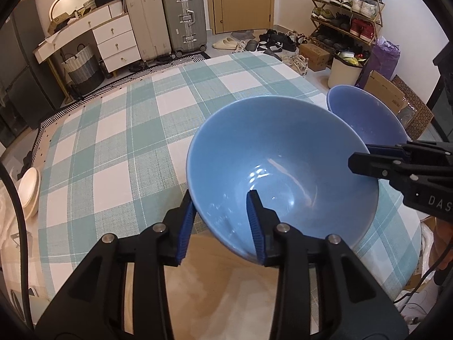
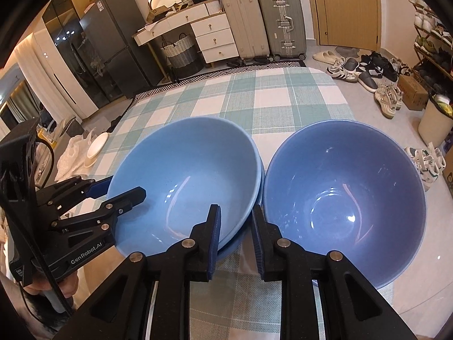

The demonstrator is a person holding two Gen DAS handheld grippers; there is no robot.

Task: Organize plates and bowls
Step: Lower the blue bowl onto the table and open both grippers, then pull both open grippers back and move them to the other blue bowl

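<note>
A light blue bowl [image 1: 283, 167] sits nested in another blue bowl [image 2: 240, 240] on the checked tablecloth. My left gripper [image 1: 222, 195] straddles its near rim, one finger outside and one inside, and is shut on it; it also shows in the right wrist view [image 2: 124, 191]. My right gripper [image 2: 235, 212] straddles the right rim of the same bowl [image 2: 184, 175], with a gap between its pads, so it is open. A second, darker blue bowl [image 2: 342, 198] stands just right of it, also seen in the left wrist view [image 1: 365, 113].
White plates [image 1: 29, 189] lie stacked at the table's left edge, also in the right wrist view [image 2: 97, 144]. The green-and-white checked table [image 1: 141, 119] stretches away. Beyond it are suitcases [image 1: 170, 17], drawers, a shoe rack [image 1: 345, 8] and a bin [image 1: 344, 70].
</note>
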